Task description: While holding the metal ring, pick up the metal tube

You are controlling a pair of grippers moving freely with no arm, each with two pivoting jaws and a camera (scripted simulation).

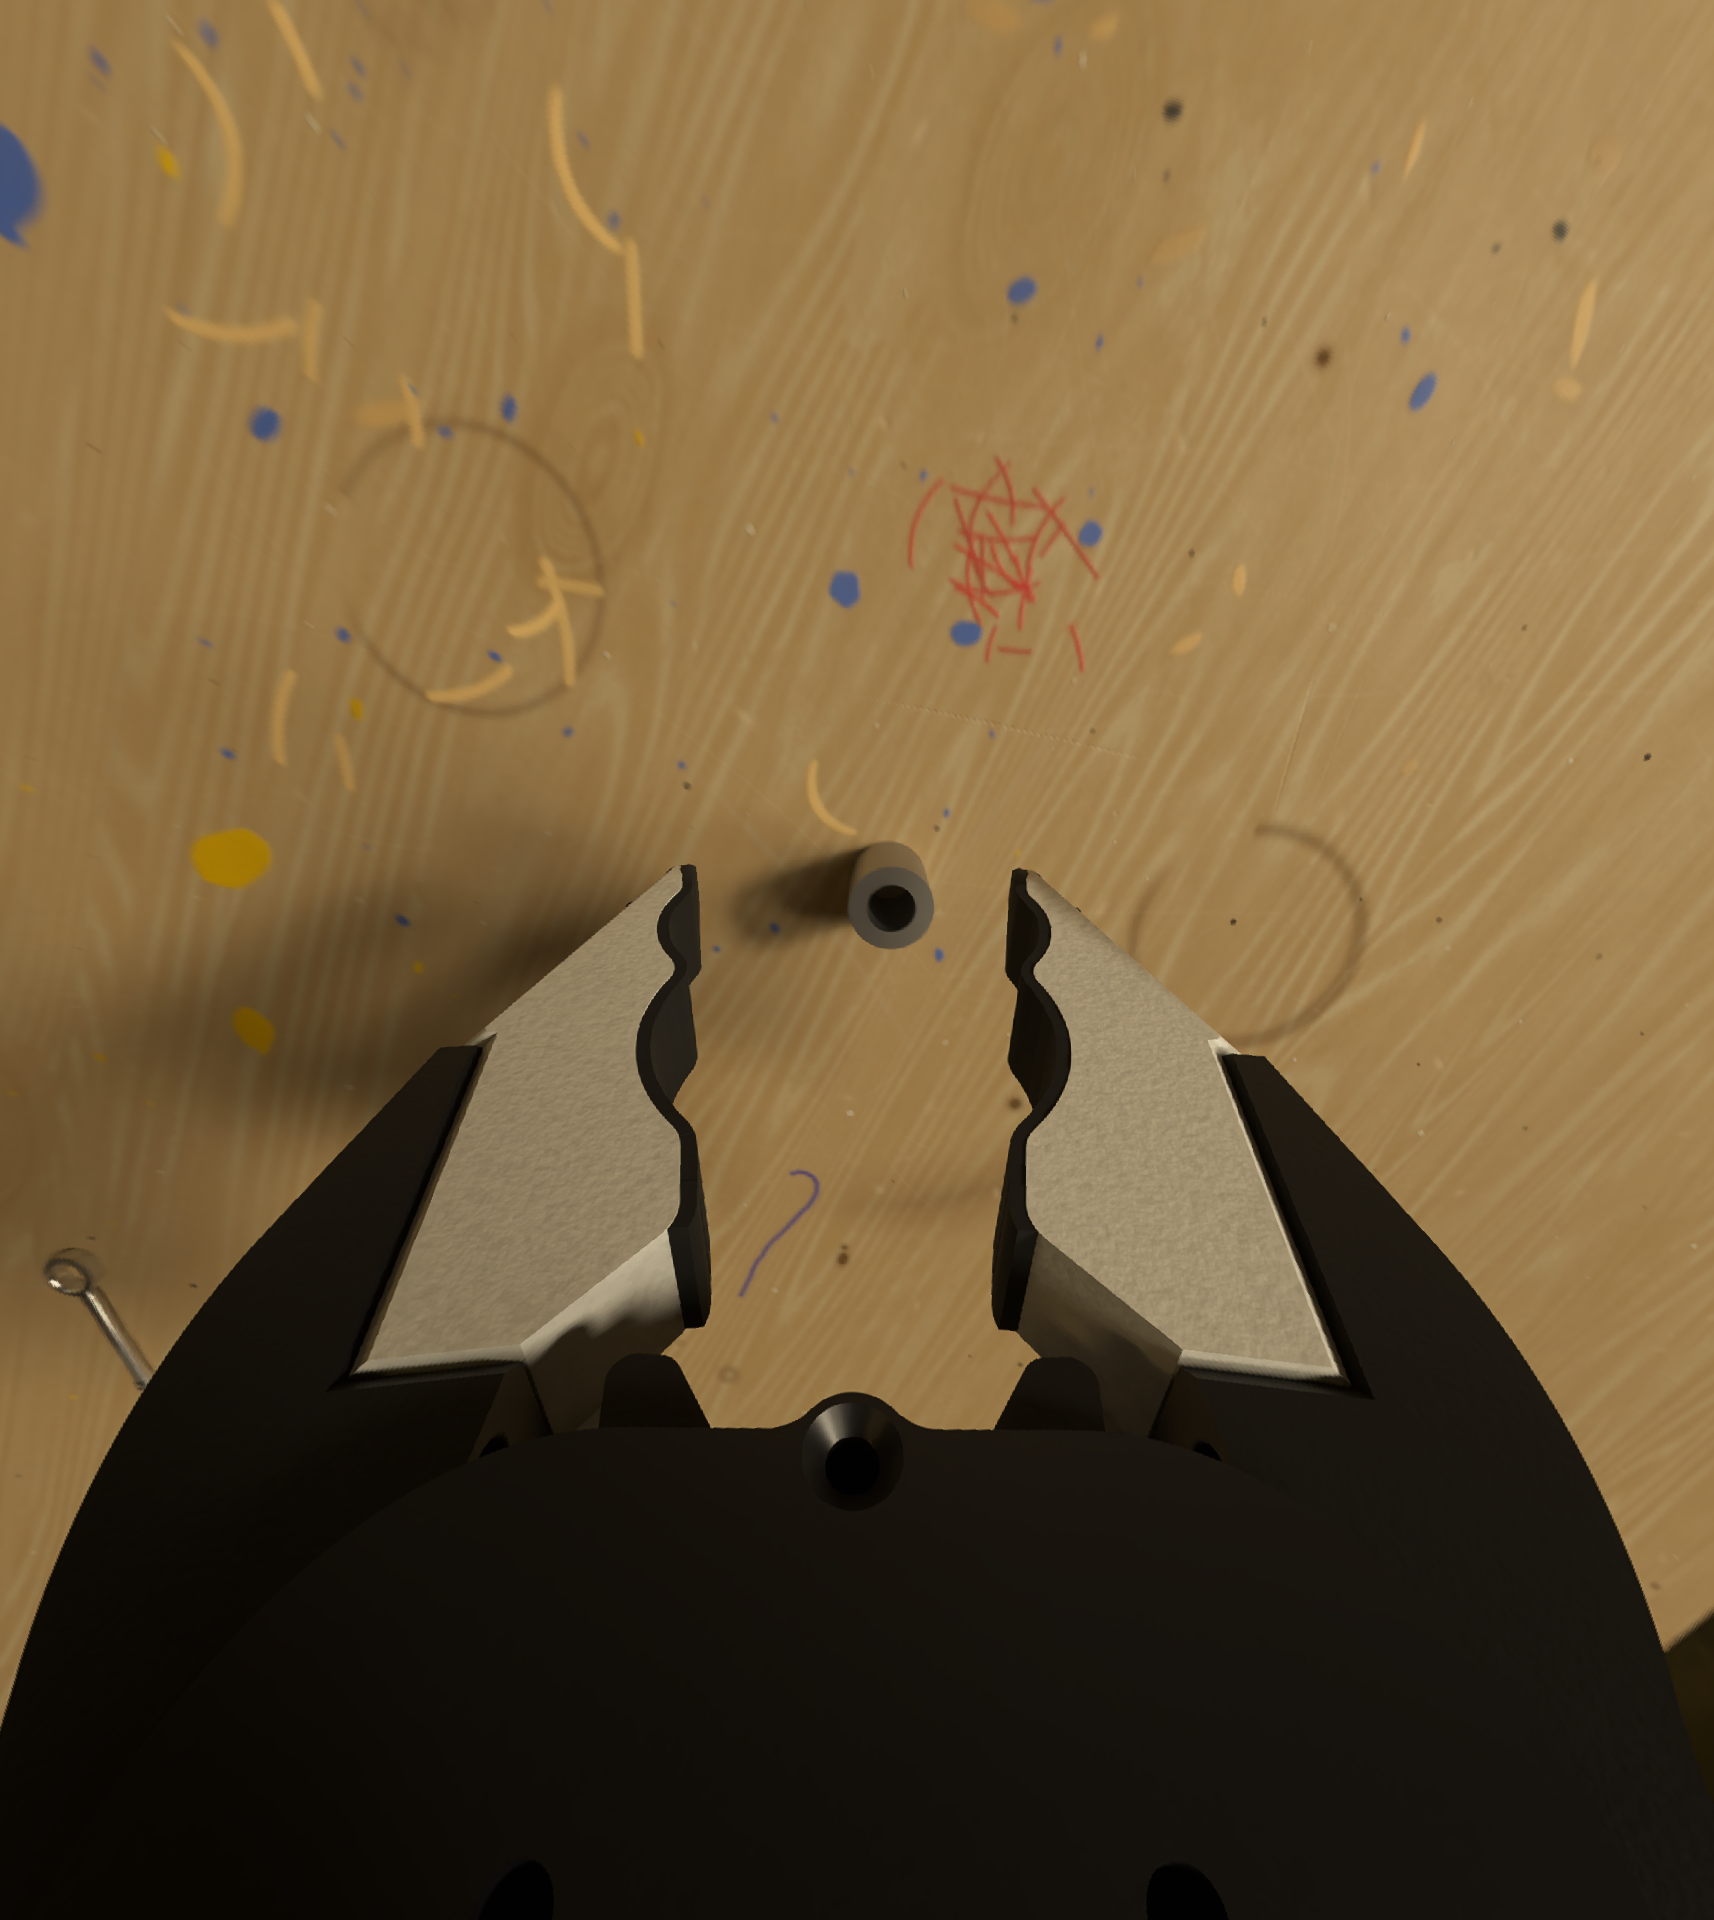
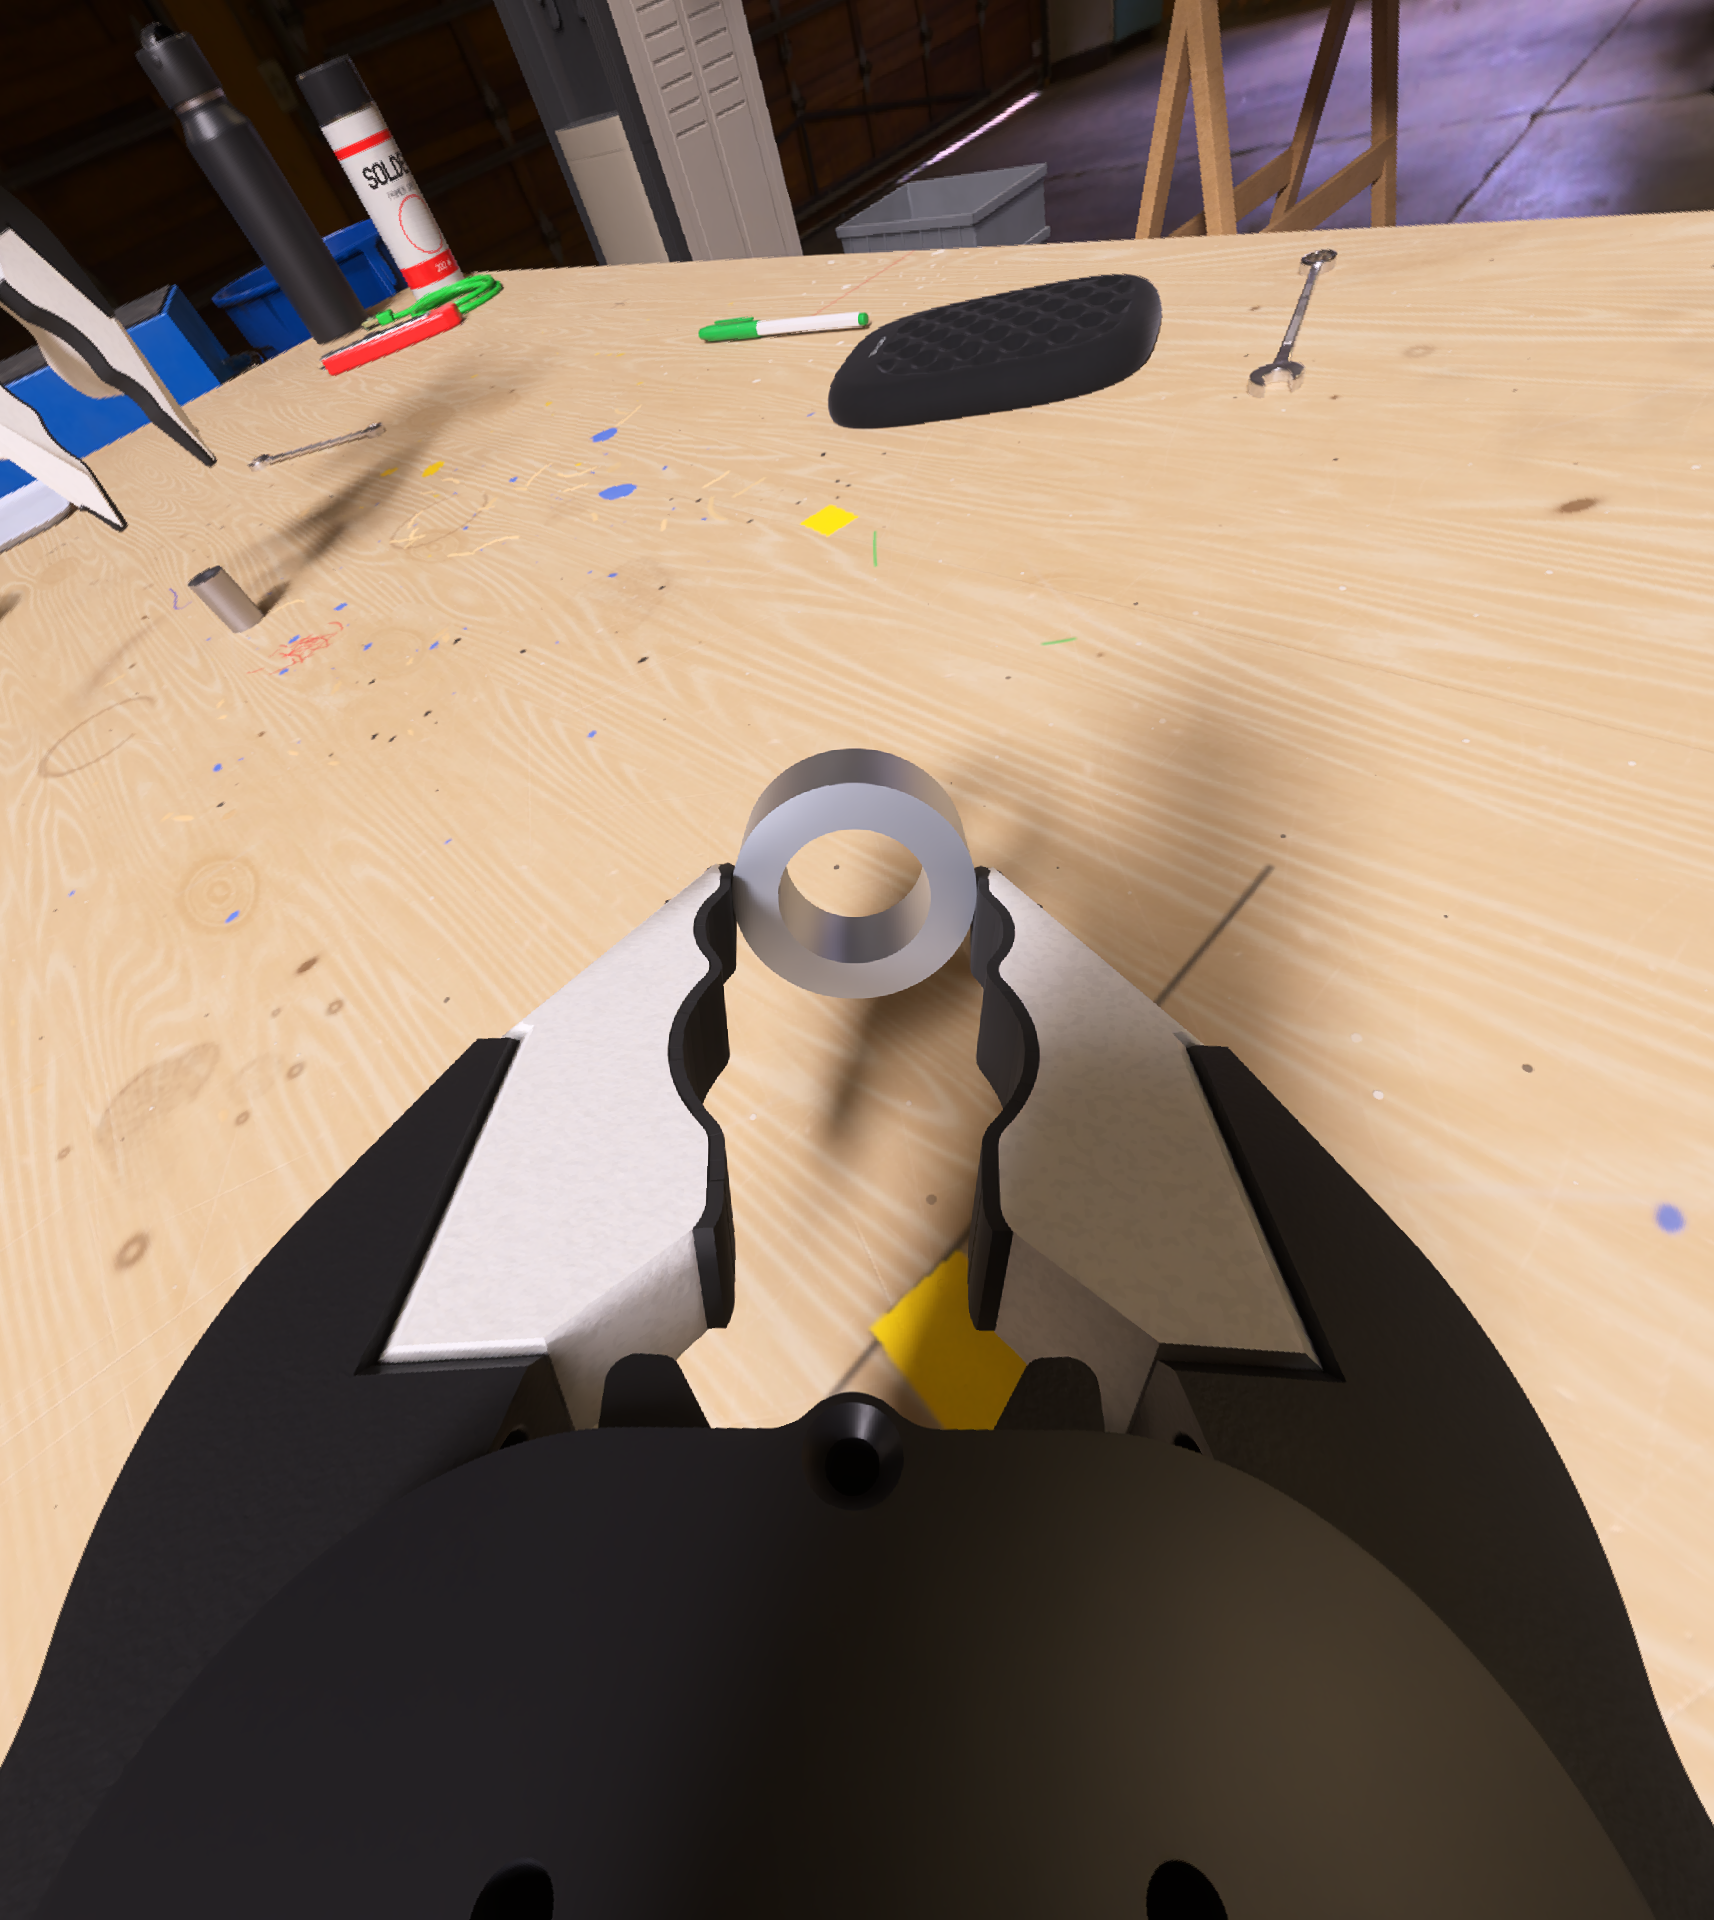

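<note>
Right claw (image 2: 853, 883) gripping metal ring (image 2: 853, 883), left claw (image 1: 853, 883) spread above metal tube (image 1: 890, 896)

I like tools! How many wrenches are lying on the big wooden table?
2. One wrench lies far back on the right, beside the black pad. The other wrench lies far left, near the left gripper. More could be hidden outside the views.

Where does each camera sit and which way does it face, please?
Left wrist view: on the left tool, looking steeply down at the wooden table; its open fingers flank the metal tube beyond them.
Right wrist view: on the right tool, looking low across the table; its fingers clamp the metal ring.
Shared: the tube and the left tool appear far left in the right view.
</note>
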